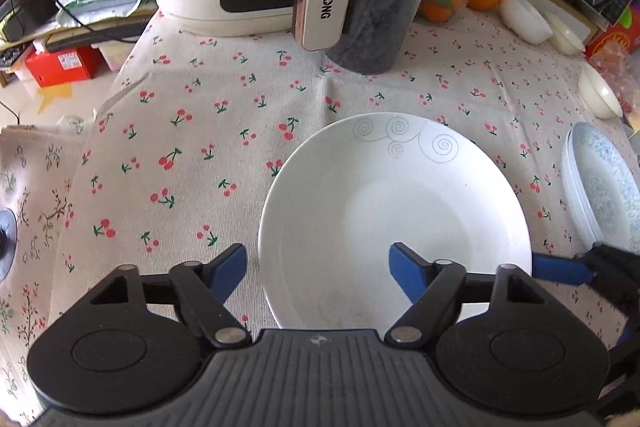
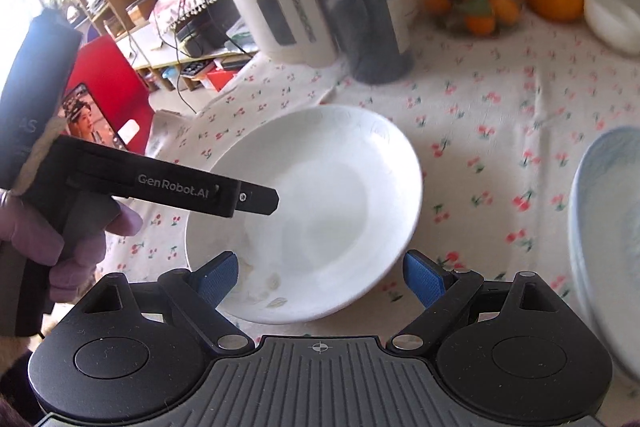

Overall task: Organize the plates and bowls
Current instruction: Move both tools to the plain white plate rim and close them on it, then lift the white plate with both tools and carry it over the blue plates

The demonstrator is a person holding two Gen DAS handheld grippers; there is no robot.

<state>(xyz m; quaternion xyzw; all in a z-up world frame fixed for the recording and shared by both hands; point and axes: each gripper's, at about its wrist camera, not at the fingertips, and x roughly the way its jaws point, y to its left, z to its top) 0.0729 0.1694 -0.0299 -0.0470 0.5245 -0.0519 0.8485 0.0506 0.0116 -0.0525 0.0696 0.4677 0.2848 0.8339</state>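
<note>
Two grippers, my left (image 1: 318, 269) and right (image 2: 320, 277), spread wide, gripping nothing, over an empty white plate (image 1: 400, 211); clear jar (image 1: 376, 11) holds dark material.

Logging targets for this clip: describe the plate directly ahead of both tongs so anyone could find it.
On the cherry-print tablecloth, in front of the dark-filled jar, lies a white plate. Unlike the blue-patterned plate beside it, it is plain except for thin grey spirals along its far rim.
</note>
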